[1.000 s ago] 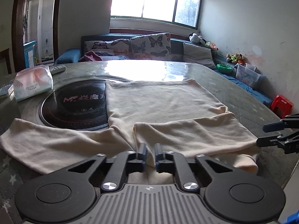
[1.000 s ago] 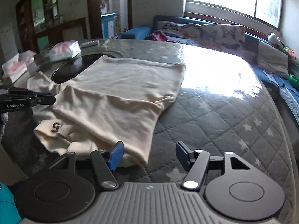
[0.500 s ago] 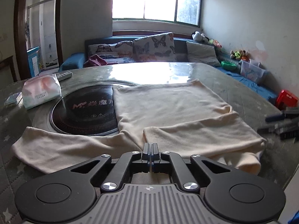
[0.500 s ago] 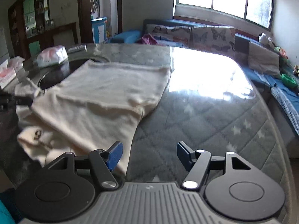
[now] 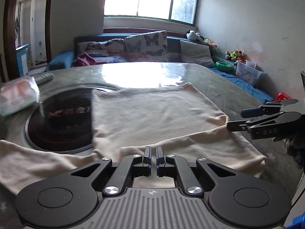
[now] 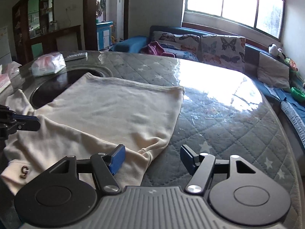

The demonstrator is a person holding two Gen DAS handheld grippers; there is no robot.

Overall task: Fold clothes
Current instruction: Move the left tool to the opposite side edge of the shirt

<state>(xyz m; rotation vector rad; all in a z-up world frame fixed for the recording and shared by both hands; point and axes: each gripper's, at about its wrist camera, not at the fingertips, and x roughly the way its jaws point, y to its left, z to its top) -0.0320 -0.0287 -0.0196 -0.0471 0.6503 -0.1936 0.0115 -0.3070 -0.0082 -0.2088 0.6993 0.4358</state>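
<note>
One cream shirt [image 5: 152, 112] lies spread on the quilted counter [image 6: 228, 126], one sleeve trailing past a round black hotplate [image 5: 57, 122]; two hand-held grippers work its near edge. The left hand-held gripper [image 5: 152, 155] has its fingers nearly together with a thin slit between, parted slightly from half a second ago when they pressed flat; whether cloth sits in the slit I cannot tell. The right hand-held gripper [image 6: 152, 157] stands wide open, as before, now closer to the shirt's side fold, its blue left pad [image 6: 117, 159] over the fabric. Farther off, one tissue pack [image 6: 48, 64], one remote [image 6: 76, 56]; beyond, a sofa [image 5: 133, 45] with butterfly cushions.
</note>
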